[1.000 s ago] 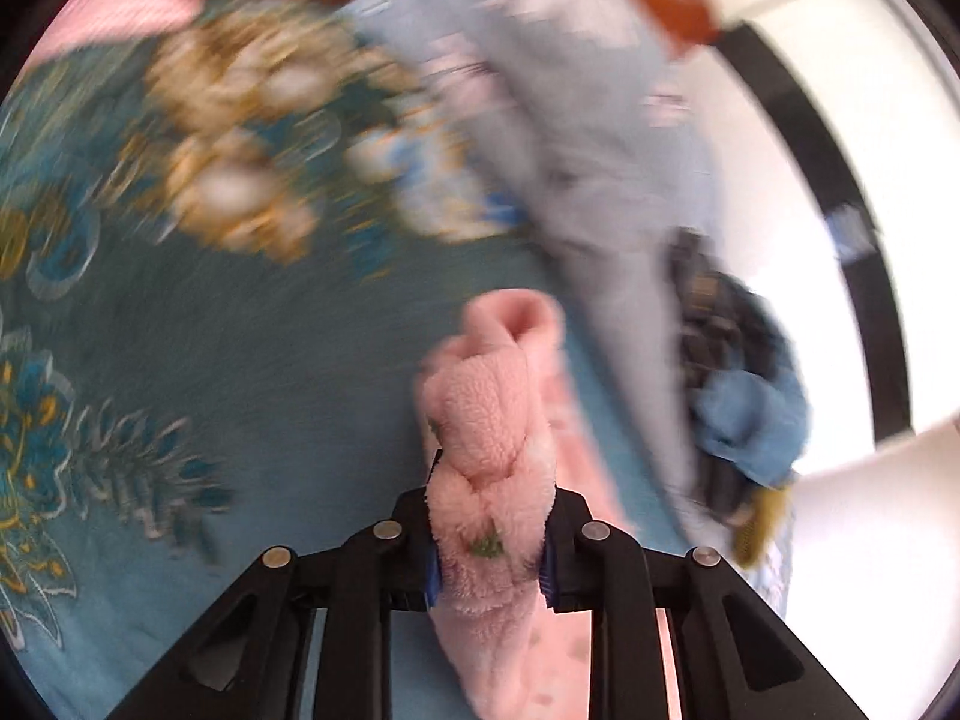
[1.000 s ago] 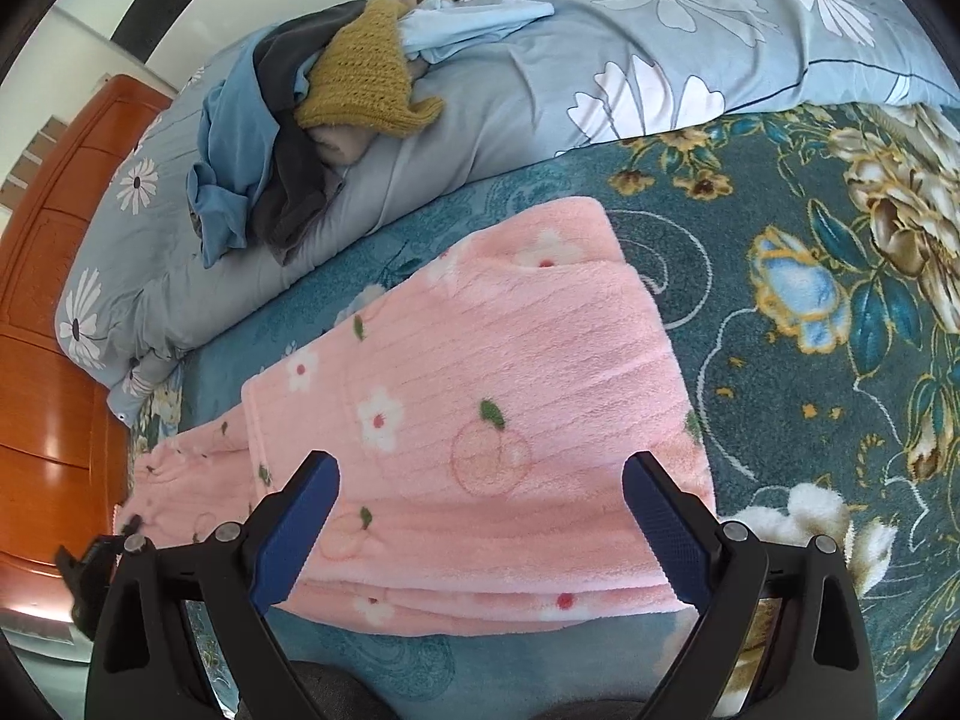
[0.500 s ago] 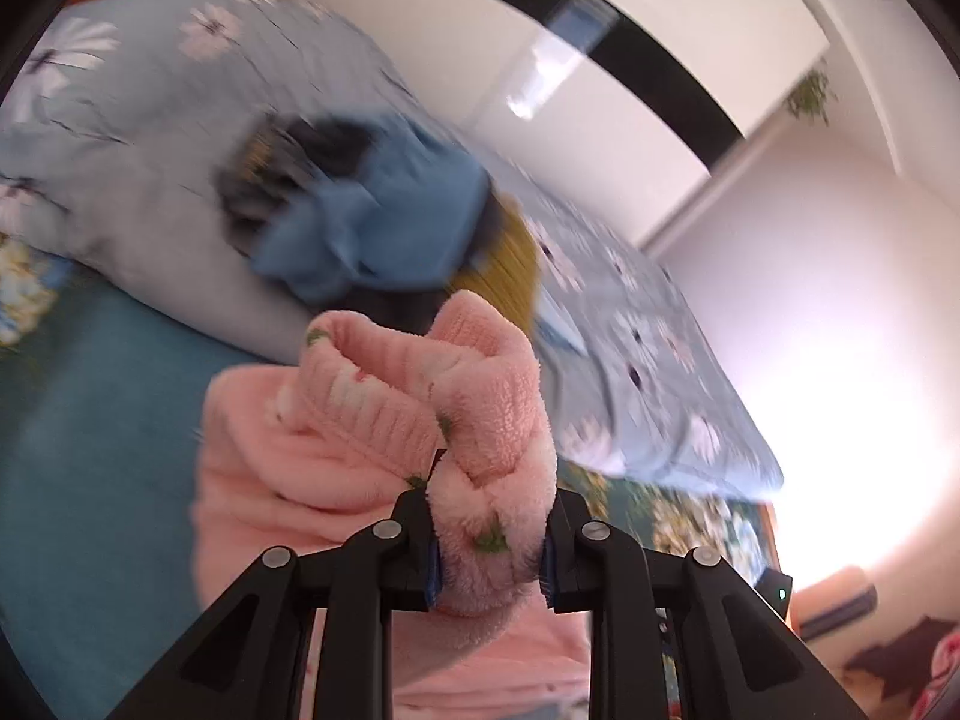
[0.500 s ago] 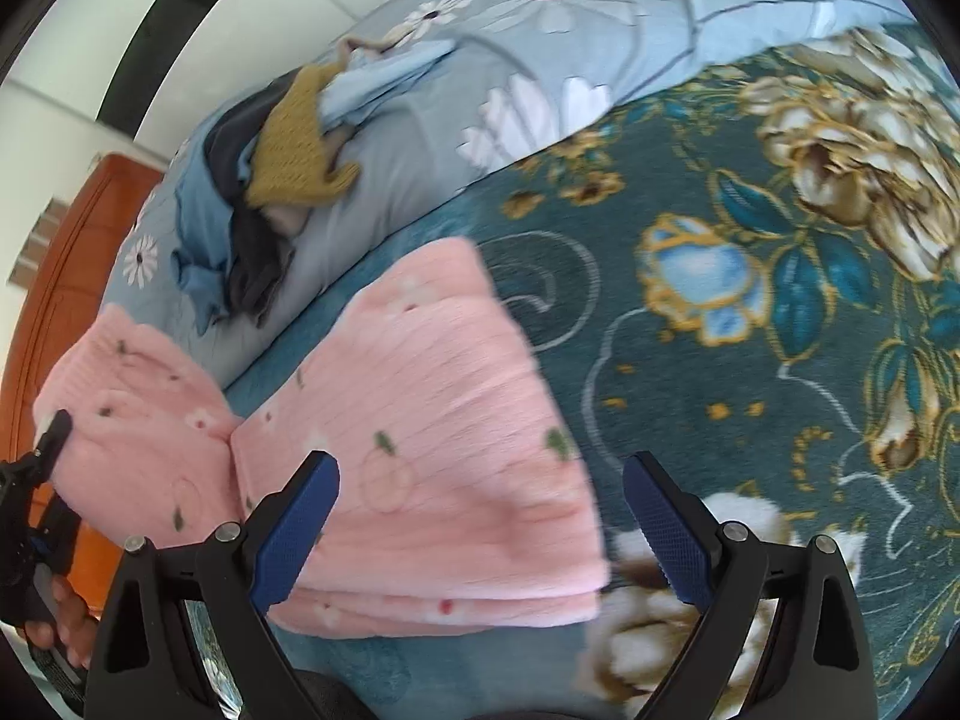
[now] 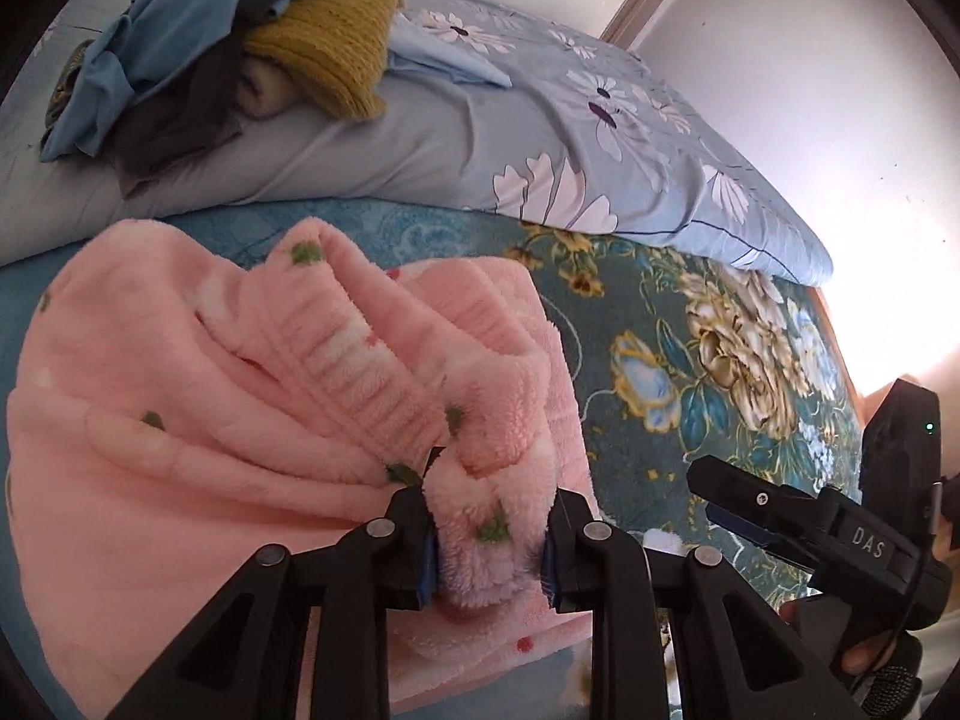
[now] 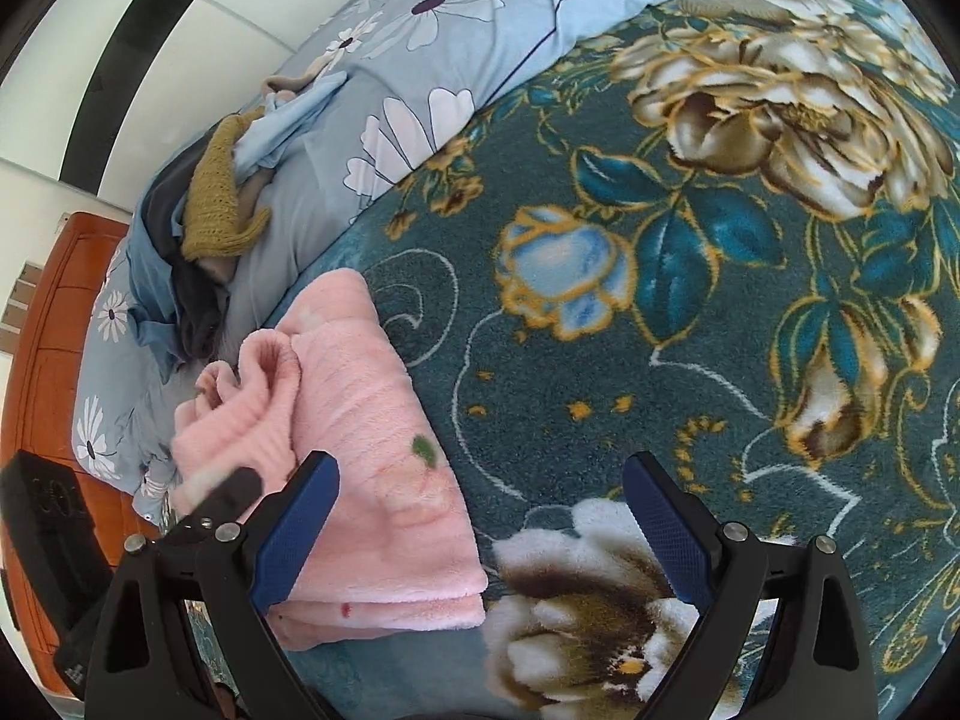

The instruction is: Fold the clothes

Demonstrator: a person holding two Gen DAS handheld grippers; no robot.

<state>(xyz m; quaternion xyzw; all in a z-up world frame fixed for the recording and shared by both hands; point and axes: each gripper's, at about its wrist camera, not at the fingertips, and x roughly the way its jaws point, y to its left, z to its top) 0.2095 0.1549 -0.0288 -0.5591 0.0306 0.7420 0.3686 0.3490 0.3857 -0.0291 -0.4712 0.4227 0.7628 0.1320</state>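
Your left gripper clamps one pink garment, jaws just easing; right gripper gapes empty; one clothes pile.

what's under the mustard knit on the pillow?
The mustard knit lies on a dark grey garment and a blue one, with a beige bit showing below. Whatever lies deeper in the pile is covered.

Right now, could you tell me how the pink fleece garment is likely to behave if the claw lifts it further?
The pink fleece garment would probably sag and unfold: it bunches in soft ridges where the left claw pinches it. It seems light for its bulk, being fluffy pile. The grip likely holds, since the thick fleece fills the gap between the blue pads.
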